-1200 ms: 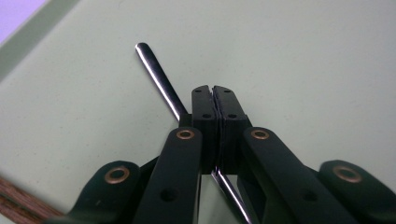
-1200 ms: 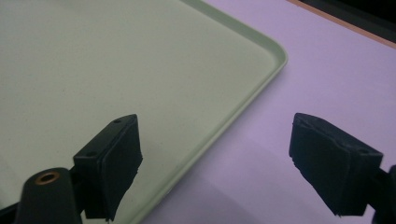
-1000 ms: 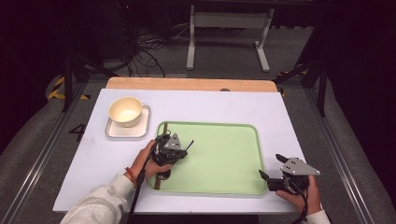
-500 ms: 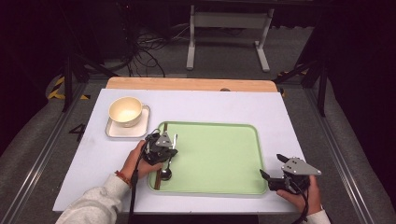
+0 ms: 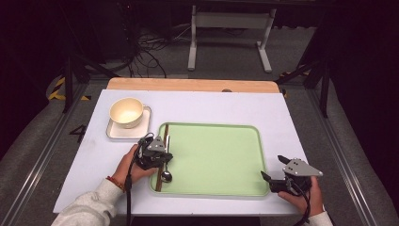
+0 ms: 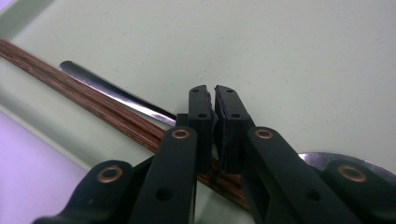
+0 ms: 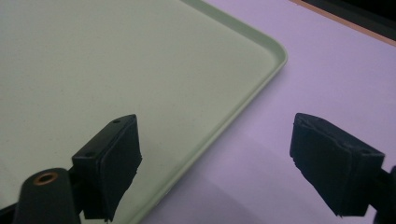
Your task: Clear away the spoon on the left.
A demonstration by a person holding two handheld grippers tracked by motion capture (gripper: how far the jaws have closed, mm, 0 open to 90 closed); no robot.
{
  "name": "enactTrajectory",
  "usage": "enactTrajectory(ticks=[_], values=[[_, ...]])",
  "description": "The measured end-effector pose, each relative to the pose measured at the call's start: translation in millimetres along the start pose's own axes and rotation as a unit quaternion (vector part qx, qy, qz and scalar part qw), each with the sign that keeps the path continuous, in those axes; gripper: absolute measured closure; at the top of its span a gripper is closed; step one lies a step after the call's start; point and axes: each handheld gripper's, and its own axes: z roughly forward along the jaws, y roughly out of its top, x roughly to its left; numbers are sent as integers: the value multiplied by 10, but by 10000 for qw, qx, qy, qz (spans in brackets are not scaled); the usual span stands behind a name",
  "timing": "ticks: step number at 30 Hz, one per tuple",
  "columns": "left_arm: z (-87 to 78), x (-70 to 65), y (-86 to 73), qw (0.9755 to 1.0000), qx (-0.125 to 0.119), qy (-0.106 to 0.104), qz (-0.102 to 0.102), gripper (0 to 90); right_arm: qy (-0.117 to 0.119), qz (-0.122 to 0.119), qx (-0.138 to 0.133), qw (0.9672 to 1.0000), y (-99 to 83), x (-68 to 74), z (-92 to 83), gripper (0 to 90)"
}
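Left gripper [image 6: 214, 95]: jaws all but closed, a thin slit between the pads, nothing seen gripped; they have just eased apart slightly. Below them a spoon [image 6: 116, 93] and wooden chopsticks [image 6: 93, 105] lie side by side along the left edge of the green tray [image 5: 211, 160]; the jaws cover the spoon's neck and most of its bowl. Right gripper [image 7: 215, 163]: jaws wide apart, empty, straddling the tray's rim. Bowl [image 5: 126, 112] on small plate [image 5: 141, 129], beyond the tray.

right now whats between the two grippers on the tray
Nothing: in the high view, bare green tray floor runs from the left gripper, over the spoon and chopsticks, to the right gripper at the tray's right rim.
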Motion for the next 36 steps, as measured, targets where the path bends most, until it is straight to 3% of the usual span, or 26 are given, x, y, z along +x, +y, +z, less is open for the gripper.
enactTrajectory(ticks=[7,13,15,20,25,31,36], values=[[-144,-29,14,9996,-181,144,190,833,-8,19,-31,10000,-3,-3,-10,167],[-357,2,-27,9976,-522,337,319,780,-18,-5,-78,10000,16,10,-23,169],[-403,15,-39,9972,-563,382,305,765,-23,-22,-82,10000,20,13,-23,169],[-591,93,-83,9937,-894,654,141,698,-8,-32,-79,10000,22,16,-23,170],[-711,175,-130,9918,-973,830,68,630,-13,-26,-80,10000,22,15,-26,170],[-844,255,-170,9874,-1125,1115,-44,513,-8,-30,-62,10000,19,15,-23,170],[-902,307,-198,9856,-1143,1238,-121,468,-3,-28,-50,10000,17,14,-19,171]])
